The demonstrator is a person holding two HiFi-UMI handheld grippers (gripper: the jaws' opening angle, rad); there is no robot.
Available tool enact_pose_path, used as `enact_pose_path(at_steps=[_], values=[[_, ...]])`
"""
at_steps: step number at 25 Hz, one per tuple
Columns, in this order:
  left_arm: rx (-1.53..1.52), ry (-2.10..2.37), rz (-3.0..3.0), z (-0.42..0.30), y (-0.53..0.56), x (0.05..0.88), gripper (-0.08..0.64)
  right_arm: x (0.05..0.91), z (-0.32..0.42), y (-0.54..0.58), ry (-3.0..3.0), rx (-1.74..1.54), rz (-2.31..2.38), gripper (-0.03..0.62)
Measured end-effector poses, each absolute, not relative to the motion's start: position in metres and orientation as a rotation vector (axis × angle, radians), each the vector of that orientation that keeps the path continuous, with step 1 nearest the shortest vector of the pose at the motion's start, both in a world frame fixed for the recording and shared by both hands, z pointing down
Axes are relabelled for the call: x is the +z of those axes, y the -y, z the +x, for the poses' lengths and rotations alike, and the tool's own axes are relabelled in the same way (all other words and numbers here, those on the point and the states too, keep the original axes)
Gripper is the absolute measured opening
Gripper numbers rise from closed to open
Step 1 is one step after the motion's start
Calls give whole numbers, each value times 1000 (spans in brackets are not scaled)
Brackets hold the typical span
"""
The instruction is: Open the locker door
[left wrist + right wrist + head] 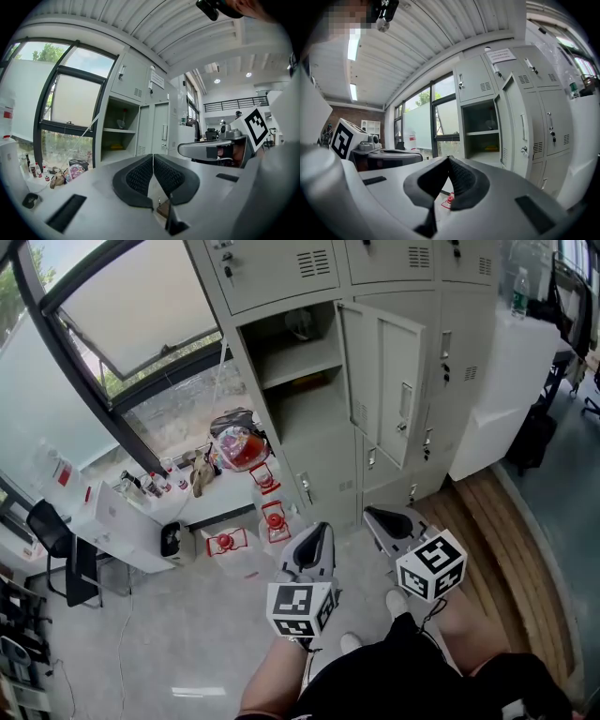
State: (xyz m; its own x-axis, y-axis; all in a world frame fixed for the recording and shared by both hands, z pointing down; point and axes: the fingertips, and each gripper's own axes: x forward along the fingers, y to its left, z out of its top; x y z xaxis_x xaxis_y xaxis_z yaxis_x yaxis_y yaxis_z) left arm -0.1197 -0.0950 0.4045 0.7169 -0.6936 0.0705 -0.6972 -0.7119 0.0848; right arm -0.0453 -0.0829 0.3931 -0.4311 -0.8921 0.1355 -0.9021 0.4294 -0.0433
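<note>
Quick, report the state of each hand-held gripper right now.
Left hand-held gripper: closed, nothing between its jaws.
Right hand-held gripper: closed, nothing between its jaws.

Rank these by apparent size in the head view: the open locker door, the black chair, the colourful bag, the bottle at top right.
Largest to smallest:
1. open locker door
2. black chair
3. colourful bag
4. bottle

Grey floor (187, 643), big dark-framed window (141, 306) — ribbed white ceiling (440, 42) with strip lights (354, 47).
</note>
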Motion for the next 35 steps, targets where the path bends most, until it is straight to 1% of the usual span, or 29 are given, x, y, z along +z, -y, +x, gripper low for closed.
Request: enact_pose_path(at_steps=[11,35], values=[[49,1145,2817,-129,93,400,20,389,-58,78,2584,150,1612,54],[54,1115,2816,-122,102,404,20,400,-50,84,2563,186,1628,54]])
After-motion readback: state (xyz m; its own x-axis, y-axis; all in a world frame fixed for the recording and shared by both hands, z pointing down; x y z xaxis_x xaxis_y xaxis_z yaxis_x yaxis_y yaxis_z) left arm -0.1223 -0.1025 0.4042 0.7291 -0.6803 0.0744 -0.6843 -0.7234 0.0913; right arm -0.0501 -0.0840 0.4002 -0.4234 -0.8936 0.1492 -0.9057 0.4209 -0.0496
